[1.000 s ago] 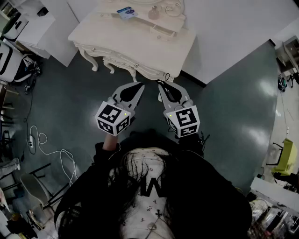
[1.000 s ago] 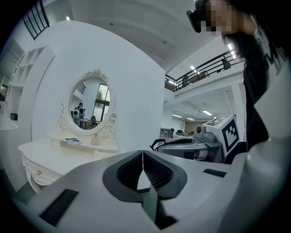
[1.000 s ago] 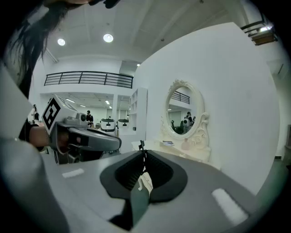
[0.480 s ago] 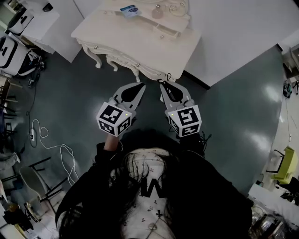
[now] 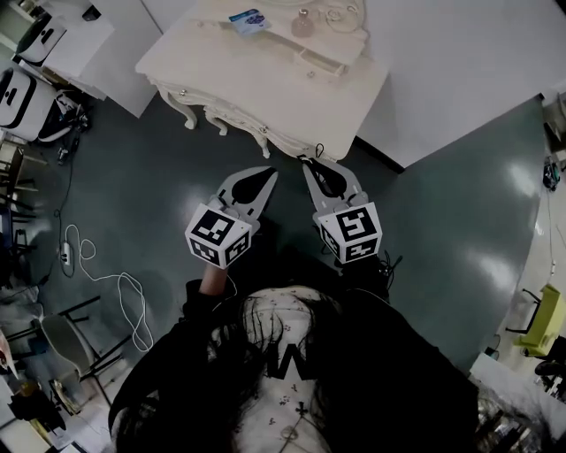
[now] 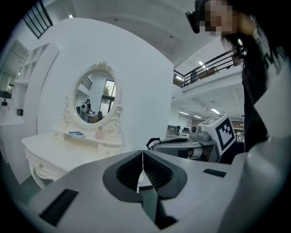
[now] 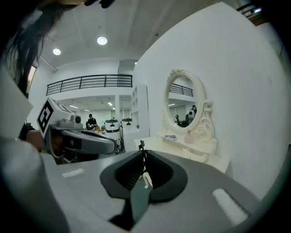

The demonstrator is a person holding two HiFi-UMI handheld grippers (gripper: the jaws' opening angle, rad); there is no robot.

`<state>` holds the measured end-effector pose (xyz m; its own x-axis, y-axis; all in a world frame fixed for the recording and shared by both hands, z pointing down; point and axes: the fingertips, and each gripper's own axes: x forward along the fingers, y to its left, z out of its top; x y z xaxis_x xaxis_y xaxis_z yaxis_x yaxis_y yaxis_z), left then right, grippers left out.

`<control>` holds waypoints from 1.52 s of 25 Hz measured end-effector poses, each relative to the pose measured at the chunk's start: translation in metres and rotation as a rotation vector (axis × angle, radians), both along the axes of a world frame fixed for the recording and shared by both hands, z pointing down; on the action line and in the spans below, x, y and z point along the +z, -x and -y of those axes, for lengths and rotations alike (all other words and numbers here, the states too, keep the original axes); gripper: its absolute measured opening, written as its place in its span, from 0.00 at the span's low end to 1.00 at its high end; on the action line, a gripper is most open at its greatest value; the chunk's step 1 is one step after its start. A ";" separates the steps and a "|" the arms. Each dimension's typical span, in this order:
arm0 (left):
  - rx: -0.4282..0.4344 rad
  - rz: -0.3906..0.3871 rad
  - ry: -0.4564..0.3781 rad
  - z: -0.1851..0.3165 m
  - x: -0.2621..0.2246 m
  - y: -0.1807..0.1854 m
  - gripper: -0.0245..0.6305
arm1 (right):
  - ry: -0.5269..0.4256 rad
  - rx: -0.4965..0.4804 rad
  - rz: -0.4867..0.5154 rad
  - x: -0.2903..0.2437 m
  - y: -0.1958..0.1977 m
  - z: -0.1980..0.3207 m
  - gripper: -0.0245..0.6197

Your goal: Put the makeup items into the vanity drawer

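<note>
Grey left gripper (image 5: 271, 172) and right gripper (image 5: 307, 164) each bear a black-and-white marker cube (image 5: 218, 237); the person's sleeves (image 5: 364, 276) are black.

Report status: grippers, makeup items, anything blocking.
Left gripper shut, empty. Right gripper shut on thin black loop. Cream vanity table ahead, not reached; blue packet and pink bottle on its shelf. Path clear.

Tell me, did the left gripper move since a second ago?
Yes, a little. The left gripper has drawn back from the vanity, toward the person; the gap to the vanity's front edge is slightly wider.
</note>
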<state>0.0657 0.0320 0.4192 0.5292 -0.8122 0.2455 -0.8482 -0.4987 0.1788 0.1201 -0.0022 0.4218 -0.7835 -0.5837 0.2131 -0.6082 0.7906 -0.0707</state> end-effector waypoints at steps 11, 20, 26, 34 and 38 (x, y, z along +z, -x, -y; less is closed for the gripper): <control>0.081 -0.020 -0.004 0.082 0.008 0.066 0.04 | 0.016 0.067 -0.025 0.010 0.066 0.077 0.09; 0.180 -0.023 -0.010 0.164 -0.003 0.150 0.04 | 0.025 0.157 -0.025 0.003 0.149 0.153 0.09; 0.234 -0.029 -0.008 0.198 0.001 0.188 0.04 | 0.023 0.211 -0.042 0.006 0.183 0.179 0.09; 0.301 -0.067 0.027 0.222 0.014 0.191 0.04 | 0.051 0.277 -0.084 0.016 0.185 0.200 0.09; 0.332 -0.080 0.046 0.234 0.019 0.181 0.04 | 0.073 0.311 -0.098 0.023 0.171 0.212 0.09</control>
